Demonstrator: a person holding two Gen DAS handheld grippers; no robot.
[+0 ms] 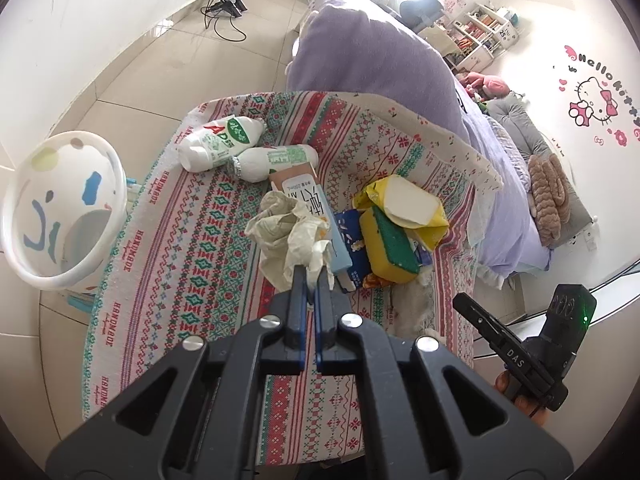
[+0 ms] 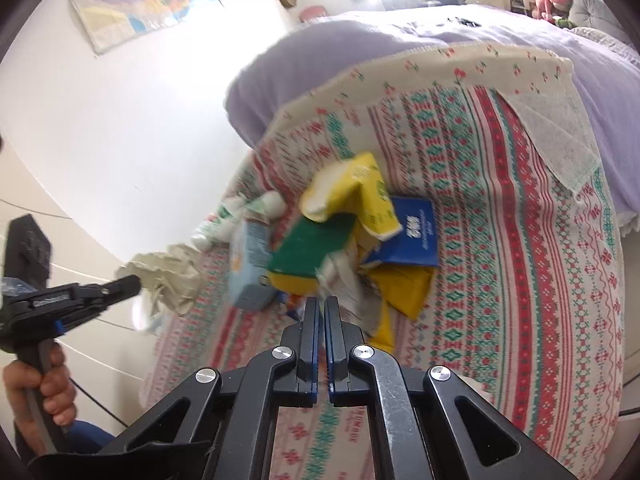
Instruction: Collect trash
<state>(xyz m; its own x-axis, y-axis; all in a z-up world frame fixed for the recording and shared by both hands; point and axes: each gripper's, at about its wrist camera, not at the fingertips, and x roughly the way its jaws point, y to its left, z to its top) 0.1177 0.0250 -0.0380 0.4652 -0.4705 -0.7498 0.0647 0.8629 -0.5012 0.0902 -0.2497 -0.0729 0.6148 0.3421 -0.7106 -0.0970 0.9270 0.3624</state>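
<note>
In the left wrist view, the left gripper is being held with its jaws clamped on the near edge of a crumpled tissue, which is resting on the patterned cloth covering the worktop. In the right wrist view, the right gripper is being held low over the cloth with its jaws together, or nearly so, on a scrap of whitish paper at the near edge of the pile. Just beyond the tissue, a carton is lying flat, and touching its right side a yellow-and-green sponge is being overlapped by a yellow packet. Farther back, two white bottles are lying on their sides, touching each other. To the left, off the worktop, a white bin is standing on the floor. Beyond the worktop, a purple-covered bed is seen.
</note>
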